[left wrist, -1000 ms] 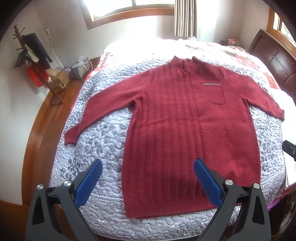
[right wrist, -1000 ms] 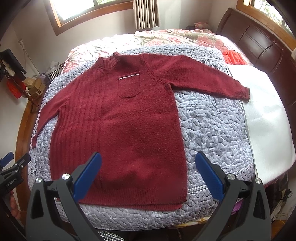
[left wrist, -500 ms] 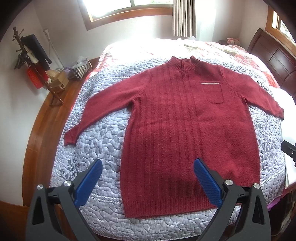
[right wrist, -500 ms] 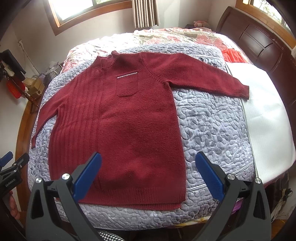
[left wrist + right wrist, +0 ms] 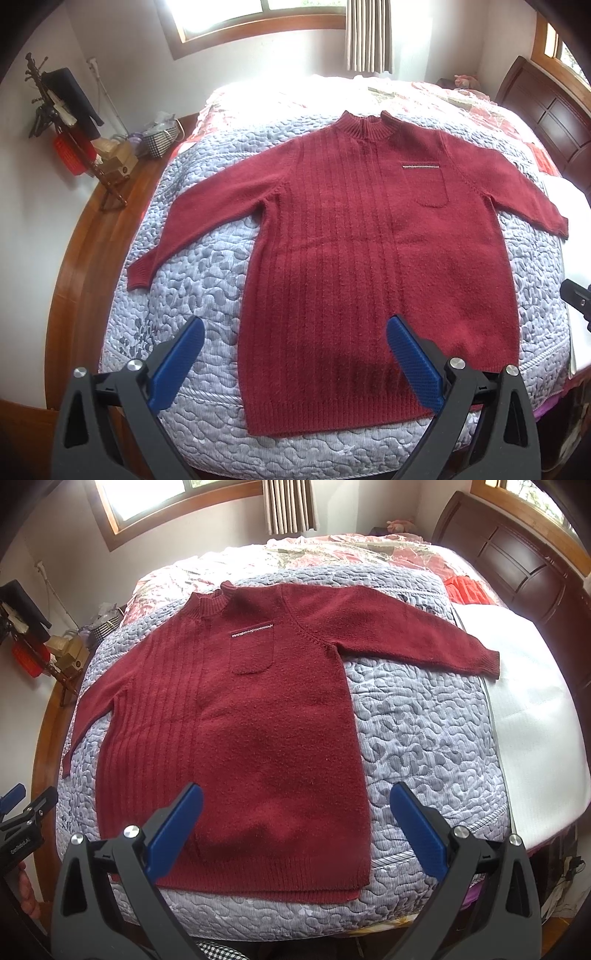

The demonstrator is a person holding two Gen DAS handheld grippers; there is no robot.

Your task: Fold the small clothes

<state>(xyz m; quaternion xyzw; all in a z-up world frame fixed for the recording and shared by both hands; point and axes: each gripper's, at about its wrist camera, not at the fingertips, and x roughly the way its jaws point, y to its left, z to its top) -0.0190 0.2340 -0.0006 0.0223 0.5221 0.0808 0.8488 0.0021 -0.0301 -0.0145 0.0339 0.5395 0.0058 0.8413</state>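
The left gripper (image 5: 293,354) is hovering with fingers spread wide and empty above the hem of the red sweater (image 5: 373,266), which is lying flat on the grey quilt (image 5: 192,280). The right gripper (image 5: 295,825) is likewise gaping, holding nothing. Lettering on the left gripper's body is too blurred to read.

The black plastic left gripper (image 5: 293,360) and black plastic right gripper (image 5: 295,830) are each wearing ribbed blue pads (image 5: 415,830) (two apiece) and showing round silver screws (image 5: 130,830).
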